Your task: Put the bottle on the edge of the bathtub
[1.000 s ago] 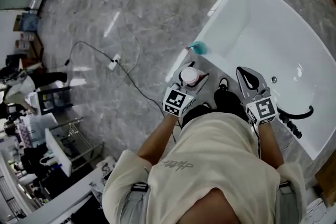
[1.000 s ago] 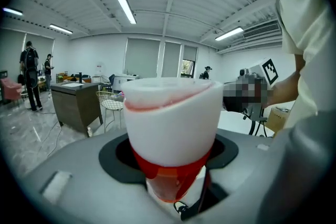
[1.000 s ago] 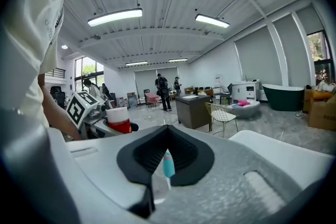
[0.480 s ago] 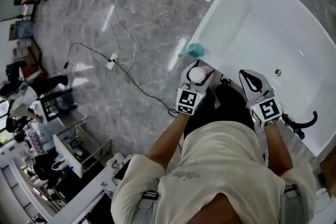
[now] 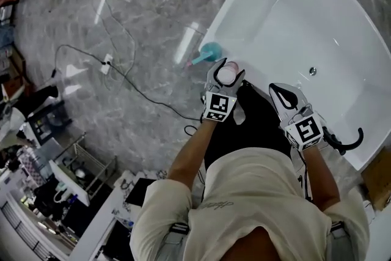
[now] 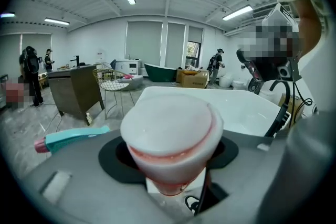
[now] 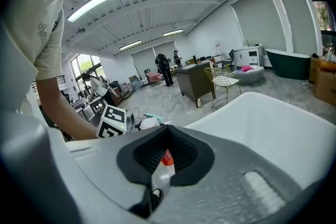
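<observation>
A bottle [image 5: 226, 76] with a white cap and a pink-red body stands upright between the jaws of my left gripper [image 5: 226, 70], which is shut on it. In the left gripper view the cap [image 6: 168, 126] fills the middle of the frame. The bottle hangs by the near end of the white bathtub [image 5: 235, 0], just beside a teal brush [image 5: 206, 53] that lies on the tub's rim. My right gripper [image 5: 282, 95] is to the right, over the tub's near rim, shut with nothing in it.
A black faucet [image 5: 343, 142] rises at the tub's near right corner, and a drain [image 5: 312, 71] shows inside the basin. A cable with a power strip [image 5: 107, 62] lies on the marble floor to the left. Racks of goods stand at the lower left.
The left gripper has carried the bottle forward, closer to the teal brush and the tub's rim. The right gripper has kept its place beside it.
</observation>
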A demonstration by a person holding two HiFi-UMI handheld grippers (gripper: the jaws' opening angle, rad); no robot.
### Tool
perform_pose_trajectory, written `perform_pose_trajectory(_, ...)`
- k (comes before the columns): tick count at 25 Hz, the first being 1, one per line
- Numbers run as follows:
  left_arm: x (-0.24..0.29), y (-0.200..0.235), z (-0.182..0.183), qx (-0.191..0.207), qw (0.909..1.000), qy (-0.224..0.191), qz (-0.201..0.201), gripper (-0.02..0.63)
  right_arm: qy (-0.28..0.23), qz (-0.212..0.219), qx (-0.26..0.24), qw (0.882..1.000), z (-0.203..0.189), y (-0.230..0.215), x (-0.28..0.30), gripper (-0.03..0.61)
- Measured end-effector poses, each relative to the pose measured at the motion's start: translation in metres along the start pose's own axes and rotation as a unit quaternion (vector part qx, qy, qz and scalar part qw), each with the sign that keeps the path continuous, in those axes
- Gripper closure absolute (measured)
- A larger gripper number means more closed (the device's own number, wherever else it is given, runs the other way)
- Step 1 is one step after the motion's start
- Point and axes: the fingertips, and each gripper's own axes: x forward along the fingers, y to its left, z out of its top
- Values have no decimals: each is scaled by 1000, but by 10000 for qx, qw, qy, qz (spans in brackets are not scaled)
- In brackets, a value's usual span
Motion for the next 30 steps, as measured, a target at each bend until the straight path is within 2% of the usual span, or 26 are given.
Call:
perform_pose_trajectory(15,18,-4,6,72,9999,-4,-127,308,139,86,183,9997,0,-3,9,577)
perform_pose_trajectory(21,10,-12,2,441,9988,67,-192,304,95,66,198,9997,4,1,12,577)
perform_pose_trajectory(26,18,-15,3,568,9979,230,-218,299,36,47,208,9998,6,-1,12,577)
perform_pose_trajectory(30,14,-14,-3,688,9968,380,-136,225,-25,32,213,9998,5,4,14,577)
